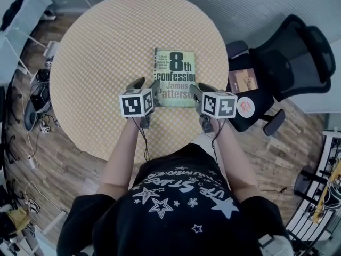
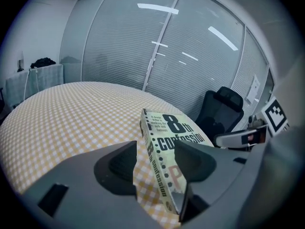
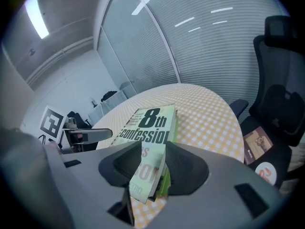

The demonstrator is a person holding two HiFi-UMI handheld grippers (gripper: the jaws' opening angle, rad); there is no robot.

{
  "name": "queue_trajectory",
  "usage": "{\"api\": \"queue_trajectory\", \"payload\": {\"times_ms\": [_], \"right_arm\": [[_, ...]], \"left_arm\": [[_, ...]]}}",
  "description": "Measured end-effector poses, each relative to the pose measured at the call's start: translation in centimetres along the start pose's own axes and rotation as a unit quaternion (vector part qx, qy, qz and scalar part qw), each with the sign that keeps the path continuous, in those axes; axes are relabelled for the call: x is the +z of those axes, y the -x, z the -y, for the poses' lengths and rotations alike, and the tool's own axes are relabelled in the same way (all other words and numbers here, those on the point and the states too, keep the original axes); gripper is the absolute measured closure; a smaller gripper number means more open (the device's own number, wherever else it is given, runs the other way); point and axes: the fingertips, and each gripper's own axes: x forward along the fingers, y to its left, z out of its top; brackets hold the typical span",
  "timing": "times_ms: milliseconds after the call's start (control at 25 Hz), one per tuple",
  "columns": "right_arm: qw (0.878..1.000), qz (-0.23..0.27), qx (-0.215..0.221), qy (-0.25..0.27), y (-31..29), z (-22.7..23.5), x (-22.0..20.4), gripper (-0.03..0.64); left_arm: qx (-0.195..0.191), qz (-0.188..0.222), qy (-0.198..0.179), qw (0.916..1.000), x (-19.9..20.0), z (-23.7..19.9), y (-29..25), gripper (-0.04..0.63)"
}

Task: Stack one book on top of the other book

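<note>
A pale green paperback, "8th confession" (image 1: 175,77), lies on the round table (image 1: 101,63) with its yellow checked cloth. My left gripper (image 1: 145,84) is at its near left corner. In the left gripper view the book's spine (image 2: 155,163) stands between the jaws; the left pad is clear of it, so the left gripper (image 2: 155,163) is open. My right gripper (image 1: 202,89) is at the near right corner. The right gripper (image 3: 155,168) is shut on that corner of the paperback (image 3: 145,128). A bright green edge (image 3: 164,186) shows under the corner; I cannot tell whether it is a second book.
A black office chair (image 1: 282,63) stands right of the table, with a brown book (image 1: 244,80) and a round orange-and-white disc (image 1: 245,106) on its seat. Glass walls with blinds (image 2: 157,46) lie beyond the table. Cables and gear (image 1: 37,105) crowd the floor at the left.
</note>
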Motion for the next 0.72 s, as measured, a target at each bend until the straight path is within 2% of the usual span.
{"api": "queue_trajectory", "payload": {"times_ms": [160, 320, 480, 720], "right_arm": [[0.999, 0.043, 0.019, 0.020, 1.7, -0.5, 2.1, 0.456], [0.994, 0.075, 0.048, 0.065, 3.1, -2.5, 4.5, 0.471], [0.983, 0.103, 0.099, 0.115, 4.0, -5.9, 6.6, 0.522], [0.964, 0.120, 0.169, 0.169, 6.1, -8.5, 7.2, 0.561]], "left_arm": [[0.012, 0.032, -0.006, 0.9994, 1.4, 0.4, 2.1, 0.357], [0.022, 0.069, -0.009, 0.9973, 2.6, 1.8, 5.0, 0.396], [0.047, 0.123, -0.009, 0.9912, 4.5, 3.0, 8.1, 0.450], [0.073, 0.185, -0.026, 0.9797, 6.1, 6.3, 11.2, 0.453]]}}
